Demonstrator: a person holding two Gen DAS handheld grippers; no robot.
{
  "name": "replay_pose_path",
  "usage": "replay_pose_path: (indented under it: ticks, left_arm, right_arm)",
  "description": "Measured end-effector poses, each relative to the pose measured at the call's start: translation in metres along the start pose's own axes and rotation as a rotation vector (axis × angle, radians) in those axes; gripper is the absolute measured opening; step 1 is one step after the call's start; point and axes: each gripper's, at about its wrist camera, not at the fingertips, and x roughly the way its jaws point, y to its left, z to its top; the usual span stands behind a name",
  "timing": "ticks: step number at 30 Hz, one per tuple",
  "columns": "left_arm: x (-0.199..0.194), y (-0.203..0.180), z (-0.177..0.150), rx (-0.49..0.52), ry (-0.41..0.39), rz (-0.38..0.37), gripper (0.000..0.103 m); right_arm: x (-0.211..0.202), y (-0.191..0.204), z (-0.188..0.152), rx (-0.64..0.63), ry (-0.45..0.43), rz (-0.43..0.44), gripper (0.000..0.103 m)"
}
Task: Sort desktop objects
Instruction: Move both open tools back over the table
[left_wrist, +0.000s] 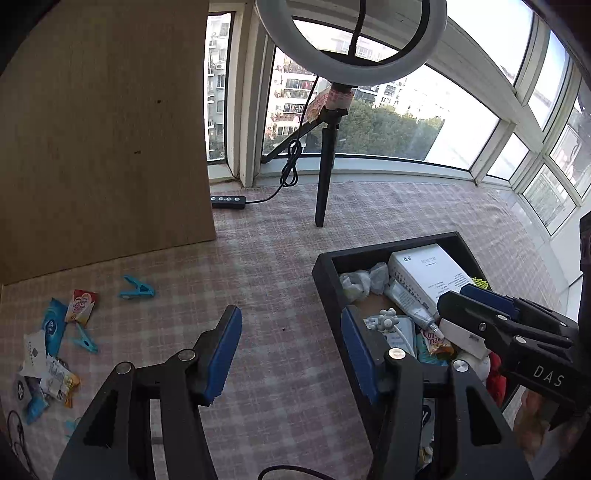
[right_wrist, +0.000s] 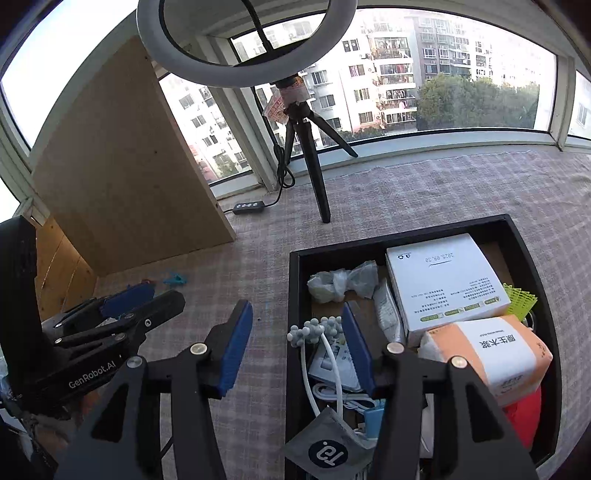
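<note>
Most of the job looks done, going by how full the black tray (right_wrist: 532, 236) is: white box (right_wrist: 443, 280), orange tissue pack (right_wrist: 491, 354), crumpled plastic bag (right_wrist: 343, 282), white cable with a knobbly grey head (right_wrist: 314, 332), a tube (left_wrist: 410, 304), a snack sachet (left_wrist: 436, 341), a yellow mesh thing (right_wrist: 519, 299) and something red (right_wrist: 524, 417) all sit inside it. Left to do, as I judge it: a loose bunch on the checked cloth over the counter (left_wrist: 280, 258), well apart from the tray on its left side. That bunch is a red-and-white sachet (left_wrist: 82, 303), blue packets (left_wrist: 53, 326), a few more sachets (left_wrist: 59, 380), and two blue clips, one clip (left_wrist: 136, 288) off on its own near the wooden board (left_wrist: 103, 129), the other clip (left_wrist: 85, 339) right in with the packets. My left gripper (left_wrist: 291, 354) has its jaws released, nothing between them, over bare cloth beside the tray's near corner. My right gripper (right_wrist: 297, 349) is also released and empty, one finger over the tray, the other outside its left wall. Ring light on tripod (left_wrist: 325, 177) stands behind, not part of the sort. Next pick is probably the lone clip or the packets.
</note>
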Motion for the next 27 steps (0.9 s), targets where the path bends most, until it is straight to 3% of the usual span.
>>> replay_pose_path:
  ticks: [8,16,27]
  left_arm:
    - [-0.026,0.090,-0.064,-0.159,0.022,0.147,0.054]
    - [-0.035,0.181,-0.134,-0.393,0.075,0.270,0.054]
    - [-0.020,0.220,-0.185,-0.507,0.136,0.324,0.054]
  right_arm:
    - [0.029,0.063,-0.028,-0.162,0.095,0.078,0.050]
    - [0.070,0.150,-0.062,-0.432,0.195,0.179,0.050]
    - [0.135,0.249,-0.110,-0.796,0.330,0.263,0.050]
